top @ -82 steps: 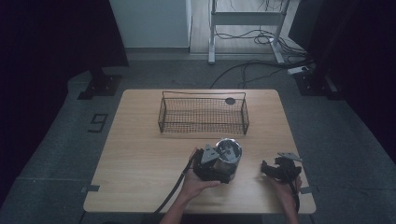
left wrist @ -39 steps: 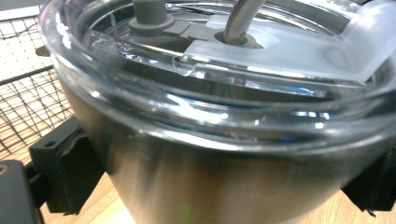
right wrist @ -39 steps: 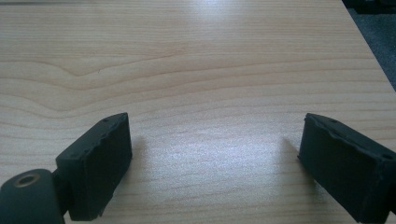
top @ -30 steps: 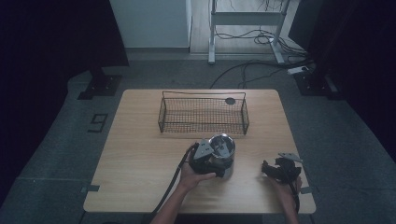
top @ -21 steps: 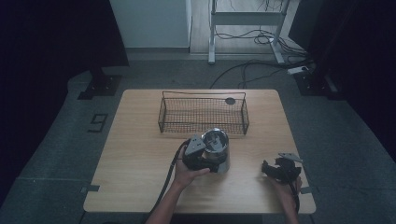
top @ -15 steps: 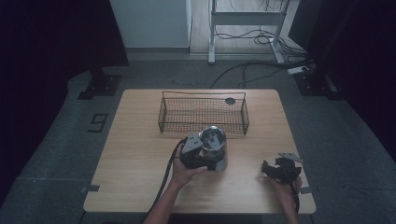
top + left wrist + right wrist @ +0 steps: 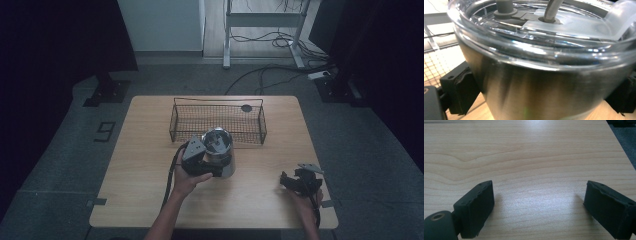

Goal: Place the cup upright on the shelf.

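1. A steel tumbler [image 7: 218, 156] with a brushed metal body and a clear plastic lid is seen; a straw stub and a grey plug are set in the lid.
2. The tumbler is clamped at its sides between the jaws of the left gripper [image 7: 212, 161], upright, above the counter [image 7: 140, 165] just in front of the wire basket [image 7: 218, 122].
3. The right gripper [image 7: 537, 205] is held released, jaws wide apart over bare counter, well apart from the tumbler.
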Demonstrator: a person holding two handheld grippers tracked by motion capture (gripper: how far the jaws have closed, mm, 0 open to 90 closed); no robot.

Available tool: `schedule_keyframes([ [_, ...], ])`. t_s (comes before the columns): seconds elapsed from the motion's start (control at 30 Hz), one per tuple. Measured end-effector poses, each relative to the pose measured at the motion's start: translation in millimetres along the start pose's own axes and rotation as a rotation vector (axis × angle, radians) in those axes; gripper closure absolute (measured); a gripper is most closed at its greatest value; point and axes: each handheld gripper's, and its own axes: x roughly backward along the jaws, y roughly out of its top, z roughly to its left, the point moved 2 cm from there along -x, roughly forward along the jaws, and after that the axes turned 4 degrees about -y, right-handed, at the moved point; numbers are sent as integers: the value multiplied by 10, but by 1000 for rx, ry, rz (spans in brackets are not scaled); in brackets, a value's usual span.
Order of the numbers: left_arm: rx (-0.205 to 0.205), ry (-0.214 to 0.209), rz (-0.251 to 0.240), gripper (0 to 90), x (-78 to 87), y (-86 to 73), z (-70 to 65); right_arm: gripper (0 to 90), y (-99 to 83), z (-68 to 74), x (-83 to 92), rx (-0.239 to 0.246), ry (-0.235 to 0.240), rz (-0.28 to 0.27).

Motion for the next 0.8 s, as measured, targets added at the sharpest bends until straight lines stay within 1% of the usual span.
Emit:
schedule_keyframes([
  [0.27,12,7,-13,41,11,114,99,100,0,1,2,2,2,-2],
  [0.57,21,19,-12,41,8,171,186,104,0,0,4,4,6,-1],
  [0.8,10,20,-24,41,31,218,222,110,0,0,7,6,9,0],
])
